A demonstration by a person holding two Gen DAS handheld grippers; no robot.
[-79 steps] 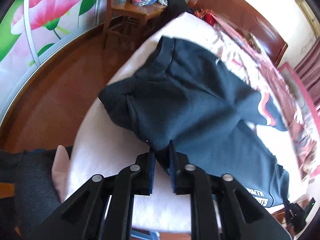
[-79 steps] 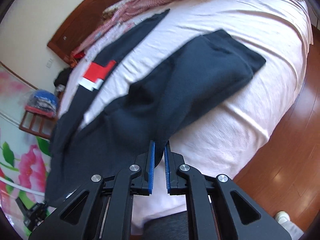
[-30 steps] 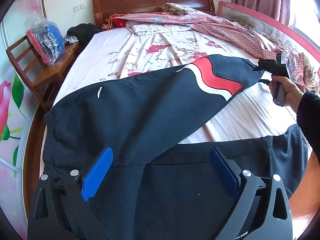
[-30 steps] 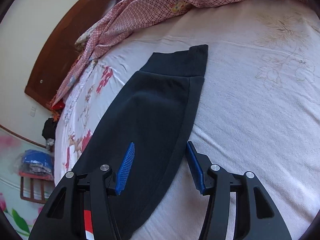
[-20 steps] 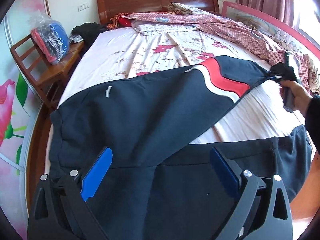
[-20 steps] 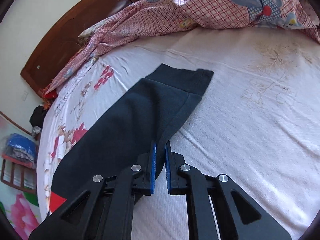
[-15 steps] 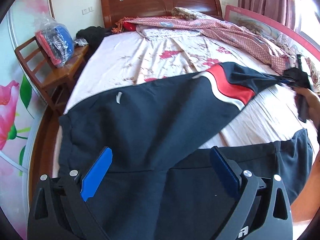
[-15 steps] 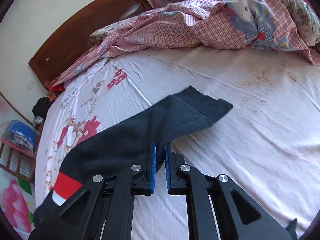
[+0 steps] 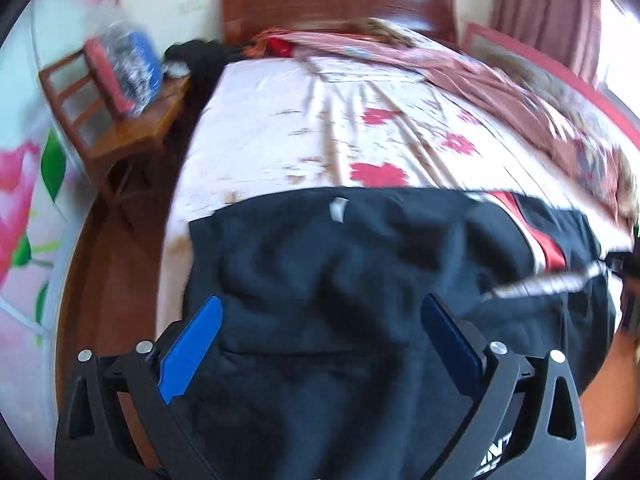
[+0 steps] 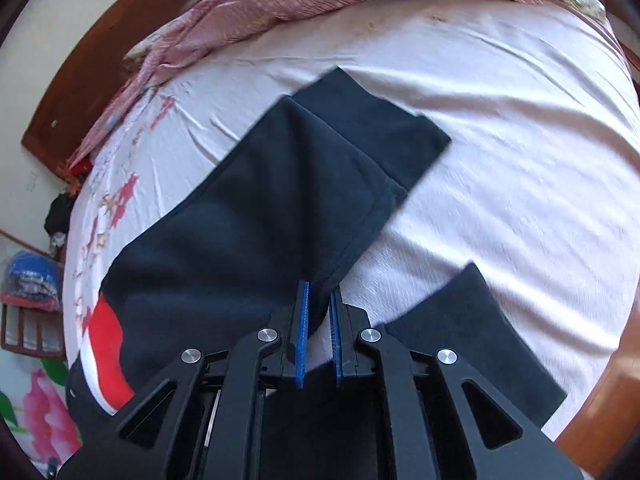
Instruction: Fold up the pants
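- The dark pants (image 9: 328,280) lie spread across the near half of the bed (image 9: 280,128), waistband toward the left, legs running off to the right.
- The right hand-held gripper (image 10: 318,320) is pinching the edge of the far leg near its cuff (image 10: 380,128); the other cuff (image 10: 472,328) lies just beside it, nearer the bed's edge.
- The left hand-held gripper (image 9: 320,344) hovers spread wide over the seat, gripping nothing.
- I reckon the held leg must cross onto its twin, so the right hand is the nearer one.

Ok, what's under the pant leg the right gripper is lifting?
Under the pant leg in the right gripper, only the pale bed sheet shows around it. The other leg lies apart, nearer. Directly beneath is hidden.
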